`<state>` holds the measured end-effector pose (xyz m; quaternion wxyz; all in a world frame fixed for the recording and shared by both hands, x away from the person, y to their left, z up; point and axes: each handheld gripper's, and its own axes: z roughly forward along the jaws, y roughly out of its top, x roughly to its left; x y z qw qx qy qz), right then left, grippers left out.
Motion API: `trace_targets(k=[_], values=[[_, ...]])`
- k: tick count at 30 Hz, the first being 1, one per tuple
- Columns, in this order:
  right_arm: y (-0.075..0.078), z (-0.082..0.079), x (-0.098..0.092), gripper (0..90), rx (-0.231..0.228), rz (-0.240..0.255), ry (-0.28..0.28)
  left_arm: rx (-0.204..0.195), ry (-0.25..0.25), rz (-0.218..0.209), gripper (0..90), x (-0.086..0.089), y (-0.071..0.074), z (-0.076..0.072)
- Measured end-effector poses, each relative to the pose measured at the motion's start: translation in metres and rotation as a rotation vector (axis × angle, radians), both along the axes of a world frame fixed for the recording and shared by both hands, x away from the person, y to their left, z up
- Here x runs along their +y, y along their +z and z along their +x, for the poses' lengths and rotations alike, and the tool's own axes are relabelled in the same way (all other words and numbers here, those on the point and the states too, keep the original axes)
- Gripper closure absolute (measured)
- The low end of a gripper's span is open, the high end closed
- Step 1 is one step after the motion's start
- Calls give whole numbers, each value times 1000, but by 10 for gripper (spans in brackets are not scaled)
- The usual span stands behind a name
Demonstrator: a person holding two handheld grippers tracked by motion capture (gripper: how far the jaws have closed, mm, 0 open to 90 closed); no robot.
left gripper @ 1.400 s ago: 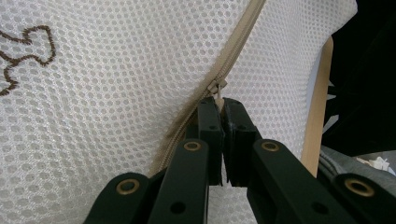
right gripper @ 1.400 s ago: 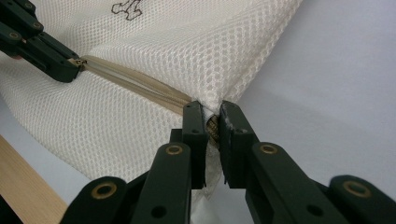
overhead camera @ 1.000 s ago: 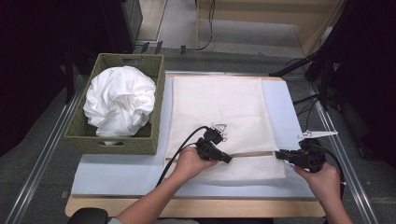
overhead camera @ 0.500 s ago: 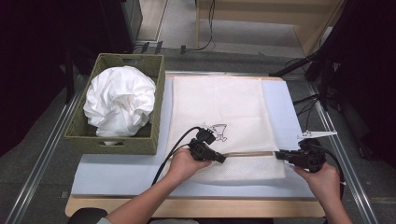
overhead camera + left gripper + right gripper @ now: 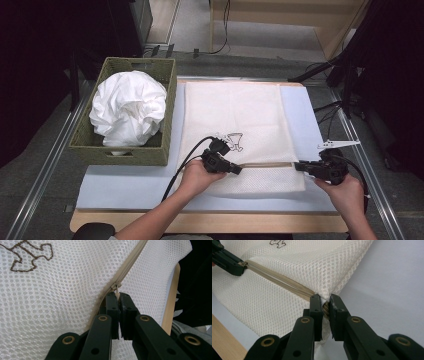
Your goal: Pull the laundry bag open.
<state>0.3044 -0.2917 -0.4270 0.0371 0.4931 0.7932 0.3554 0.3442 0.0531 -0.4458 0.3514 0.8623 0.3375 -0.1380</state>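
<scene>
White mesh bag [image 5: 235,125] flat; zipper [image 5: 267,164] part-open

A wooden table [image 5: 210,221] with a pale edge stands in the middle of the high view, covered by a light blue mat [image 5: 125,182]. Metal rails [image 5: 45,170] run along the table on both sides over a grey carpeted floor [image 5: 35,200]. Beyond the far edge, the floor [image 5: 260,30] turns lighter, and black cables [image 5: 222,30] trail across it. A light wooden frame [image 5: 320,25] crosses the upper right. Dark cabinets [image 5: 60,40] fill the upper left in shadow, and black stands and drapes [image 5: 385,70] darken the right side. Even overhead light falls on the table, leaving the edges of the room dim.
</scene>
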Motion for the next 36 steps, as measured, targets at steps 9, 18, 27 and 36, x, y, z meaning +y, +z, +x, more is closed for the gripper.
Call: trace_targets(k=[9,18,27,36], values=[[0,0,-1,825,8,6,-3,-18,-2,-4,878,1,3,-1],[0,0,0,825,8,1,-1,-18,1,2,879,4,4,-2],[-2,1,0,825,14,-2,-4,3,12,18,878,16,7,-3],[-2,2,1,825,10,-2,2,-8,-5,52,878,16,12,-7]])
